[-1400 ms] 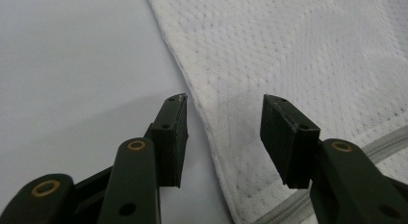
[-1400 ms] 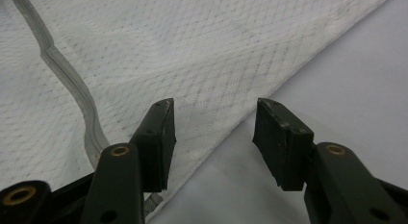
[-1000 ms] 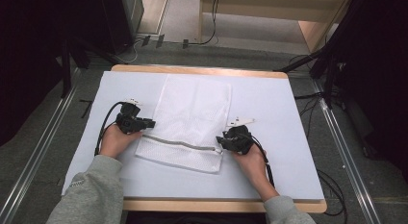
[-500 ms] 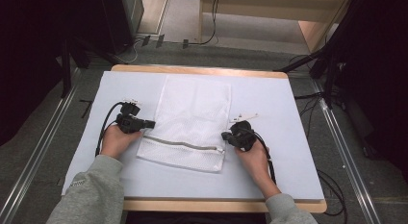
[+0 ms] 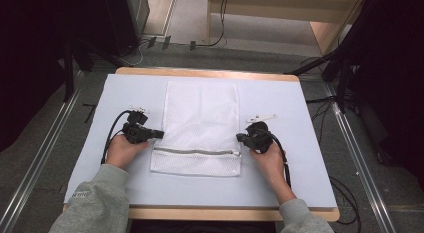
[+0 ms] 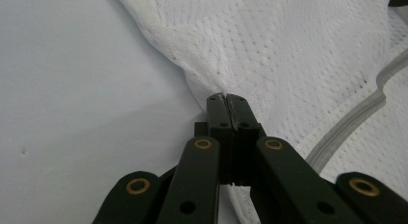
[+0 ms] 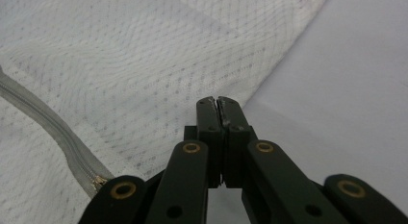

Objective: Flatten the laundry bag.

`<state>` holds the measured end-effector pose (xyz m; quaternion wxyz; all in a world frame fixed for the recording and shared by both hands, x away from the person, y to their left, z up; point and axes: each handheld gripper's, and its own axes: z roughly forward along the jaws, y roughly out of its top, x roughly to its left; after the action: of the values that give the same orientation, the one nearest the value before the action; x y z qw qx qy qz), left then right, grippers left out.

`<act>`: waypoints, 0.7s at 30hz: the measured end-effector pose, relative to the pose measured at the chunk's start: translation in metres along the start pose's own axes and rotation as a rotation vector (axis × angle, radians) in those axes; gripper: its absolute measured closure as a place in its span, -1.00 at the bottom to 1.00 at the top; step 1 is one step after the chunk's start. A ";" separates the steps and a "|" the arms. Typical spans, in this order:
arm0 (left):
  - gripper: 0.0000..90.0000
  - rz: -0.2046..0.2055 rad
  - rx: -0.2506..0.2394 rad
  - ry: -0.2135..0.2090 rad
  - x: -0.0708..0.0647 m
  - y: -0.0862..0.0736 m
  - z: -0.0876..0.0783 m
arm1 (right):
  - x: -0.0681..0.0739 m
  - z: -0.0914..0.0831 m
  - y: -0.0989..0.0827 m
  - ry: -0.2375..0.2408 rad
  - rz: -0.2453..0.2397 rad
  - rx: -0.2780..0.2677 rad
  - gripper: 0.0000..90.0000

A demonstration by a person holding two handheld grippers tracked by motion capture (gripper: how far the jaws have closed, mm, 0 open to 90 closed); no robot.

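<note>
A white mesh laundry bag (image 5: 200, 118) lies flat and square in the middle of the table, its grey zipper (image 5: 195, 151) running across near the front end. My left gripper (image 5: 160, 134) is at the bag's left edge just above the zipper; in the left gripper view its jaws (image 6: 226, 96) are shut on a puckered pinch of the mesh (image 6: 288, 51). My right gripper (image 5: 239, 138) is at the right edge at the same height; its jaws (image 7: 219, 100) are shut on the bag's border (image 7: 144, 65), with the zipper's end (image 7: 94, 178) close by.
A pale sheet covers the table (image 5: 300, 98), with bare room on both sides of the bag. The wooden front edge (image 5: 225, 214) runs between my forearms. Metal rails (image 5: 40, 163) flank the table, and cables (image 5: 345, 193) trail on the floor at right.
The bag lay skewed with its front end sagging left; now it sits straight and taut. My right gripper moved right with the bag's edge. My left hand barely shifted.
</note>
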<state>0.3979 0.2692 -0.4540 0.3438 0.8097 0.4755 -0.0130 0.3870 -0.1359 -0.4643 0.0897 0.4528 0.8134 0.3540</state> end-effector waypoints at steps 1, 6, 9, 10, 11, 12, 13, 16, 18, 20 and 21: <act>1.00 0.000 -0.002 0.002 0.000 -0.001 -0.001 | -0.002 0.000 0.000 0.000 -0.003 -0.003 1.00; 0.92 -0.011 -0.011 0.010 0.001 -0.003 -0.004 | -0.004 0.000 0.001 0.027 -0.002 0.004 0.98; 0.73 -0.003 -0.018 0.007 -0.001 -0.003 -0.008 | -0.002 -0.004 0.001 0.043 -0.011 -0.015 0.89; 0.68 0.002 -0.018 0.001 -0.002 -0.003 -0.009 | -0.001 -0.007 0.001 0.056 -0.012 -0.017 0.86; 0.62 0.007 -0.020 -0.002 -0.003 -0.002 -0.011 | 0.000 -0.010 0.000 0.062 -0.011 -0.017 0.86; 0.56 0.009 -0.027 -0.007 -0.005 -0.002 -0.012 | 0.001 -0.013 -0.002 0.073 -0.012 -0.020 0.86; 0.50 0.014 -0.028 -0.010 -0.007 -0.002 -0.013 | 0.002 -0.016 -0.003 0.081 -0.012 -0.021 0.86; 0.35 0.031 -0.040 -0.028 -0.013 -0.001 -0.015 | 0.007 -0.022 -0.010 0.103 -0.023 -0.011 0.90; 0.25 0.043 -0.043 -0.031 -0.017 0.000 -0.016 | 0.010 -0.024 -0.013 0.110 -0.030 -0.002 0.92; 0.22 0.062 -0.047 -0.035 -0.021 0.000 -0.016 | 0.011 -0.026 -0.016 0.112 -0.031 0.007 0.94; 0.19 0.069 -0.049 -0.039 -0.023 0.001 -0.016 | 0.012 -0.026 -0.017 0.113 -0.030 0.011 0.95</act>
<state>0.3811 0.2605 -0.4337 0.3727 0.8166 0.4408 -0.0052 0.3565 -0.1450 -0.4547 0.0463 0.4201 0.8259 0.3732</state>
